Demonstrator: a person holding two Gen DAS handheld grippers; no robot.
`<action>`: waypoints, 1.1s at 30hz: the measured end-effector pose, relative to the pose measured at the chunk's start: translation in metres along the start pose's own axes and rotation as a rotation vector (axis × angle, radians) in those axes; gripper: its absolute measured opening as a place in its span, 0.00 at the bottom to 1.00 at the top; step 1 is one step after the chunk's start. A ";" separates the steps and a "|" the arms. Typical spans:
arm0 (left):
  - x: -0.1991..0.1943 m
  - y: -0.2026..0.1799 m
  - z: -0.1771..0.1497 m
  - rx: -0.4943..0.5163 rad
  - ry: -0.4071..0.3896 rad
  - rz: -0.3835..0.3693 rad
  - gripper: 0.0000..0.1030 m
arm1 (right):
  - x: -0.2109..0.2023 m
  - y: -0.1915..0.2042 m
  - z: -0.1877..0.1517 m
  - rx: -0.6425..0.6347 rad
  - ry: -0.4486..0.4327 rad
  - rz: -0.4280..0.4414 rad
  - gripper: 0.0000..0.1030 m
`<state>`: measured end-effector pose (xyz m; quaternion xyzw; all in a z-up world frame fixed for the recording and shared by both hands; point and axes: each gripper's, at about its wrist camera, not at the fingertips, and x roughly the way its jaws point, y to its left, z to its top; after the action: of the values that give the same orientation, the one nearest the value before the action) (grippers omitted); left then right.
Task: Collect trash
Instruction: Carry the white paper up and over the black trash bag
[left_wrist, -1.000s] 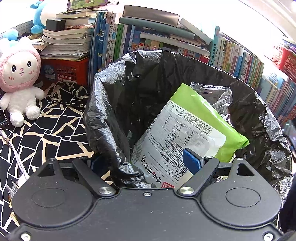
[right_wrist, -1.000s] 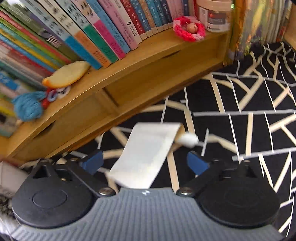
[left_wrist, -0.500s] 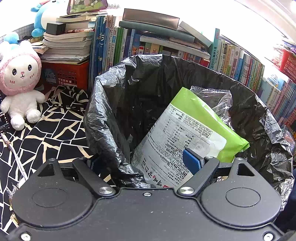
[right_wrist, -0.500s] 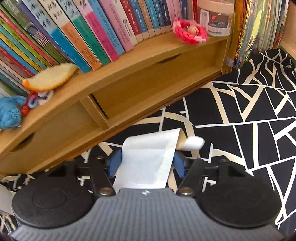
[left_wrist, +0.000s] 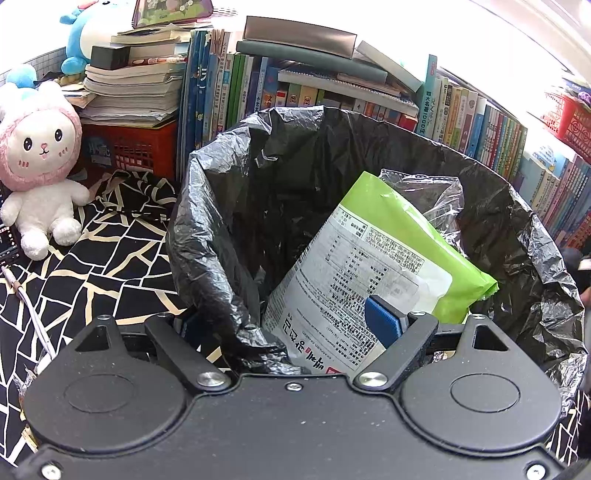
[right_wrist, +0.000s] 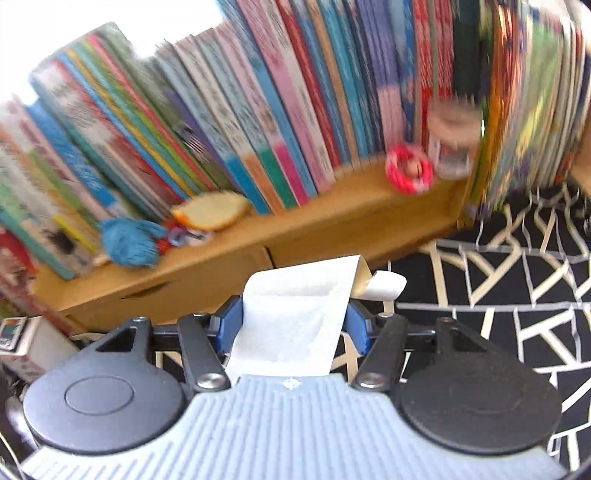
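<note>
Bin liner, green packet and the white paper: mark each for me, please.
Bin liner (left_wrist: 207, 236): left wrist view, on its crumpled left wall.
Green packet (left_wrist: 417, 225): left wrist view, on its green upper band.
White paper (right_wrist: 291, 321): right wrist view, on its middle, between the tongs.

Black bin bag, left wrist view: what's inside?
Inside the black bin bag: a green-and-white printed packet standing tilted, with crumpled clear plastic behind it. The bag's bottom, and anything under the packet, is hidden.
</note>
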<state>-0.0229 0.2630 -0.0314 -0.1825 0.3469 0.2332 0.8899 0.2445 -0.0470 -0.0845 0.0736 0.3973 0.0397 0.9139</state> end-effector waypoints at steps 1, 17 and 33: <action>0.000 0.000 0.000 0.003 0.001 0.000 0.83 | -0.008 0.004 0.006 -0.016 -0.010 0.007 0.61; 0.001 0.000 -0.002 0.034 0.032 -0.002 0.83 | -0.119 0.037 0.027 -0.176 -0.111 0.117 0.61; 0.002 -0.001 -0.002 0.049 0.040 -0.002 0.83 | -0.201 0.077 0.015 -0.222 -0.147 0.265 0.62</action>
<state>-0.0220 0.2621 -0.0337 -0.1658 0.3699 0.2200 0.8873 0.1176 0.0011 0.0832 0.0265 0.3093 0.1978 0.9298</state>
